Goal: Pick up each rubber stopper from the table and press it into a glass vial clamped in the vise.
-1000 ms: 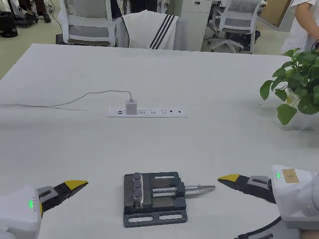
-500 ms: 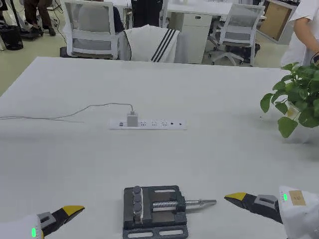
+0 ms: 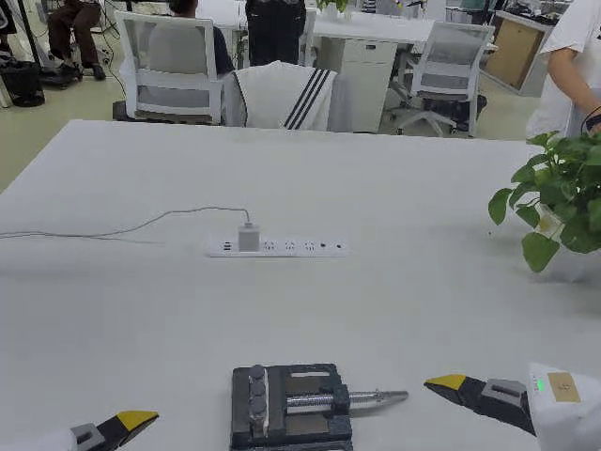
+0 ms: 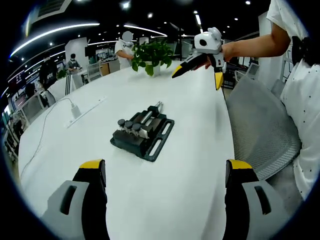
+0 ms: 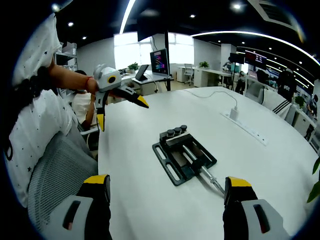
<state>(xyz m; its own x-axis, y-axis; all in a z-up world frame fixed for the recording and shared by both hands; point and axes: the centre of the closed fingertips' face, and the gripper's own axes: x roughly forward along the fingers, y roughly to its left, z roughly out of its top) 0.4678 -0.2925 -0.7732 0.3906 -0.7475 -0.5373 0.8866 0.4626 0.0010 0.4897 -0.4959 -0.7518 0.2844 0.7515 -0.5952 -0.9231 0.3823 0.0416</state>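
Observation:
A dark vise (image 3: 289, 406) sits on the white table near my front edge, its screw handle (image 3: 377, 398) pointing right. Three glass vials (image 3: 256, 390) stand in a row in its jaws, each topped by a dark stopper. They also appear in the left gripper view as vials (image 4: 129, 125) and in the right gripper view as vials (image 5: 177, 131). My left gripper (image 4: 165, 167) is open and holds nothing, left of the vise (image 4: 142, 132). My right gripper (image 5: 167, 181) is open and holds nothing, right of the vise (image 5: 184, 155). Both are apart from it.
A white power strip (image 3: 275, 247) with a plugged charger (image 3: 248, 237) and a thin cable lies mid-table. A potted plant (image 3: 559, 202) stands at the right edge. Office chairs (image 3: 282, 94) line the far edge, and a person (image 3: 568, 56) stands at the far right.
The head camera has tilted up, so the vise sits lower in the picture. Both grippers have drawn back a little toward me, the left more. Both stay open.

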